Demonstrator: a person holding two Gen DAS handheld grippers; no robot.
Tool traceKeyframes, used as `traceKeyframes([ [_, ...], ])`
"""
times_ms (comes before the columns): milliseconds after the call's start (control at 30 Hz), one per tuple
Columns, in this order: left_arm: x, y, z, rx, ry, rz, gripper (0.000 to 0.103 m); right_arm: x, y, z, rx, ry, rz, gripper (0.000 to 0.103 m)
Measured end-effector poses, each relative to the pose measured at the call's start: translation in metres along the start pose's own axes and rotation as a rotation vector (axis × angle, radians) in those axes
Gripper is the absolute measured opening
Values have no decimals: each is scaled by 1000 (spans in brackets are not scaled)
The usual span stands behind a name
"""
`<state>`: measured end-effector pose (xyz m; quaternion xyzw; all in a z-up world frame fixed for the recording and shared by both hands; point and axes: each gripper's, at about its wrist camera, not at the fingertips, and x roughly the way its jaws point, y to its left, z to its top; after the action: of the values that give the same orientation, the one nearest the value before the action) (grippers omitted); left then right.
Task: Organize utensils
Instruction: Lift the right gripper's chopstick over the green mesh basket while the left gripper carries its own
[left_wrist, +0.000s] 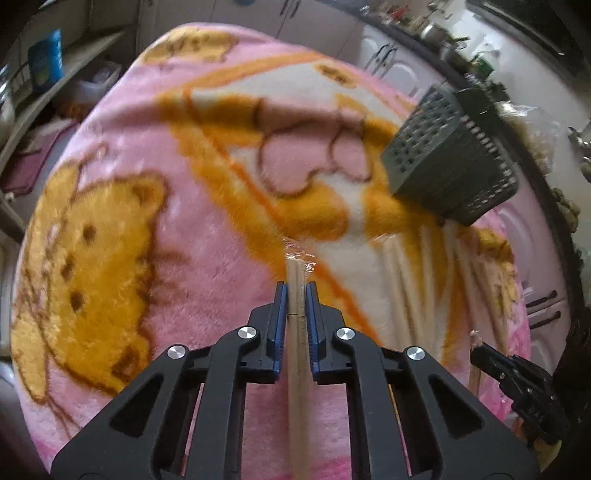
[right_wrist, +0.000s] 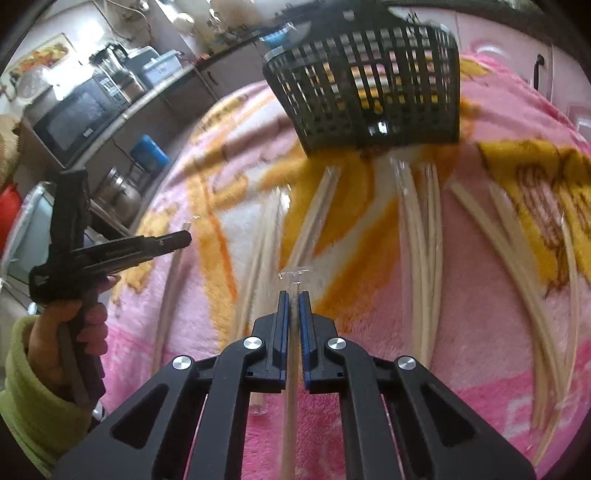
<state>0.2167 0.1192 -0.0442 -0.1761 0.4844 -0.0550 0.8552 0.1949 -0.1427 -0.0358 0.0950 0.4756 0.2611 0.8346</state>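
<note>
My left gripper (left_wrist: 296, 286) is shut on a pair of wooden chopsticks in clear wrap (left_wrist: 297, 332), which runs forward between the blue pads above the pink blanket (left_wrist: 207, 236). My right gripper (right_wrist: 294, 295) is shut on another wrapped pair of chopsticks (right_wrist: 291, 369), its clear wrapper tip poking past the fingertips. A dark slatted utensil basket (right_wrist: 369, 85) stands on the blanket ahead; in the left wrist view the utensil basket (left_wrist: 450, 155) is at the right. Several more wrapped chopstick pairs (right_wrist: 421, 240) lie on the blanket in front of the basket.
The blanket (right_wrist: 498, 325) with orange bears covers the table. Kitchen counters surround it, with a microwave (right_wrist: 74, 118) and appliances at the left. A person's hand in a green sleeve (right_wrist: 33, 369) holds the left gripper (right_wrist: 110, 251) to the left of the right one.
</note>
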Motion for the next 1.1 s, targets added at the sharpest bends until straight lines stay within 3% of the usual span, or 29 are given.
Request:
traceKeyframes([
  [367,-53,-75,20,192,-226,-32,1,-50,-13,24,-9,-178,88,6],
  [600,-69,-107,35,243,-307,-77,1,-82,-21,40,-14,-328,127,6],
  [933,-77,-140,70,257,-412,-108,1,-113,-30,82,-64,-574,71,6],
  [1100,-82,-161,90,285,-494,-103,1,-119,-34,117,-119,-692,-3,6],
])
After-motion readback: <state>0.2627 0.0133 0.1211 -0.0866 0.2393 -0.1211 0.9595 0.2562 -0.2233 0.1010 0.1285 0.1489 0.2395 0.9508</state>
